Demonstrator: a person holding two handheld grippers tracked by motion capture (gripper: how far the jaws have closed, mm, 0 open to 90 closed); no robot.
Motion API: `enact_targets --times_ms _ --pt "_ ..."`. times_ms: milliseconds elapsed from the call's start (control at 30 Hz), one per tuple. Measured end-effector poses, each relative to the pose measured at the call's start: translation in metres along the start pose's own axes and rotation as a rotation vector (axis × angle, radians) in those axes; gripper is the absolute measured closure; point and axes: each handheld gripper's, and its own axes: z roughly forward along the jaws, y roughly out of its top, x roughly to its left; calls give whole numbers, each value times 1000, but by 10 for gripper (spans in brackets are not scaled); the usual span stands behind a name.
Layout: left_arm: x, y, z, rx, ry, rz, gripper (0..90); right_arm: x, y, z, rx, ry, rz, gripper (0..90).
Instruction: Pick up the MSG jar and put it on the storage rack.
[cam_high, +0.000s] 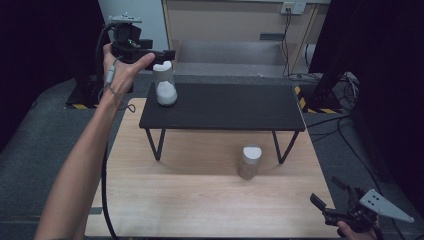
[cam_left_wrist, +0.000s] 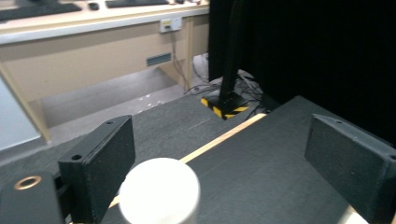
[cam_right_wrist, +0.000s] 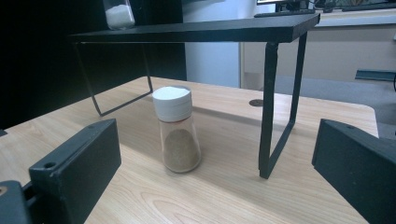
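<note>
I read no labels: my left gripper (cam_high: 159, 54), jaws apart, hangs over the white-capped glass salt shaker (cam_high: 164, 83) standing on the matte black shelf (cam_high: 225, 107), while my right gripper (cam_high: 327, 209) waits open below.

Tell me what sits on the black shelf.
One shaker of white powder stands on the shelf at its left end, white cap on. The left gripper partly covers that cap.
</note>
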Motion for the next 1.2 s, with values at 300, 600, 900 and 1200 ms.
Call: enact_targets --times_ms 300,600,900,1200 --pt "-8 -18 -25 -51 -107 39 56 1 1 1 2 6 -3 17" --pt "-13 -60 -51 -97 -205 74 52 2 1 2 6 8 -2 17" --pt "-26 -106 -74 -133 -260 119 44 2 1 3 11 9 -5 18" --pt "-39 -141 -86 -124 -262 163 44 4 2 4 16 10 -6 18"
